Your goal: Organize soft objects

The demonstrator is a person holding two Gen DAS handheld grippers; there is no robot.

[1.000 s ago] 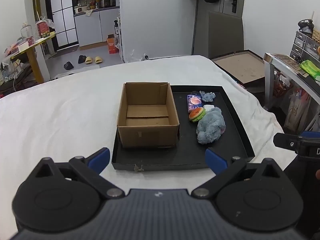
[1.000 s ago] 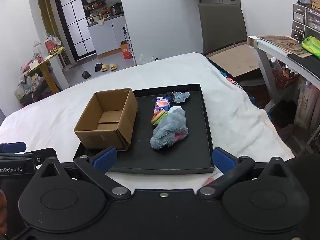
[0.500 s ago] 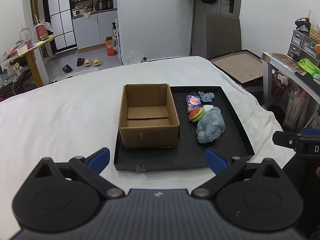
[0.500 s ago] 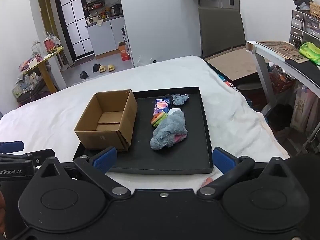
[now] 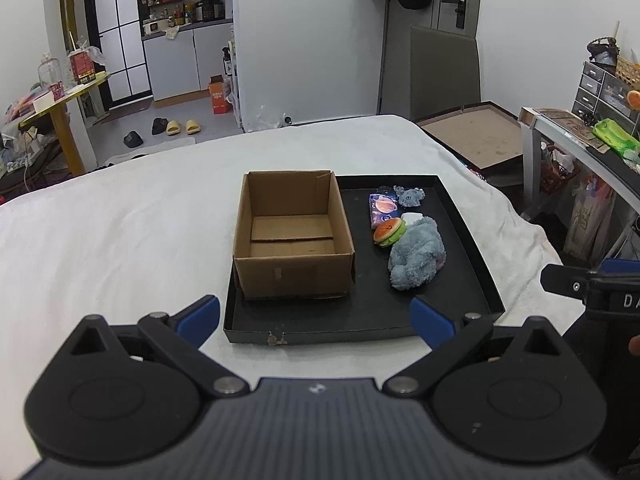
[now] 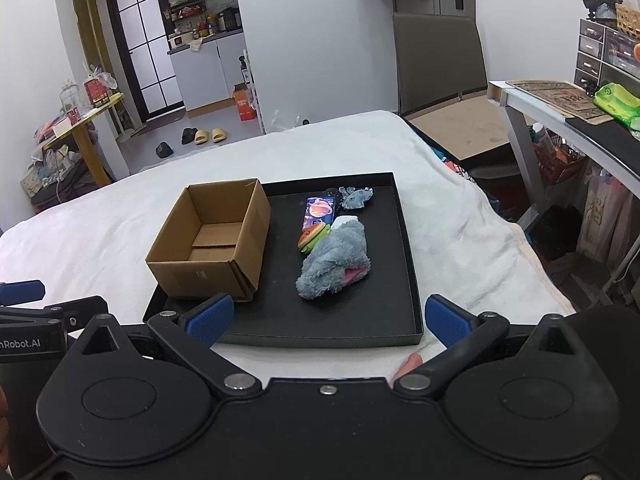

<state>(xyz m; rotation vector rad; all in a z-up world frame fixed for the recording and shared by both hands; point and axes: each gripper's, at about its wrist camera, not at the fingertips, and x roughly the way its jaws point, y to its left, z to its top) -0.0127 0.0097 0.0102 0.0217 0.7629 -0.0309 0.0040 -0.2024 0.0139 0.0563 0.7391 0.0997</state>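
one black tray [image 5: 360, 330] on the white bed cover [image 5: 120, 240]. one open cardboard box [image 5: 294, 276] standing in the tray. beside it, soft items: one large grey plush [image 5: 416, 258], one small grey plush [image 5: 408, 196], one burger toy [image 5: 387, 231], one printed packet [image 5: 383, 208], one white item [image 5: 412, 217] (mostly hidden, kind unclear). two grippers, each with two blue fingertips [image 5: 200, 316].
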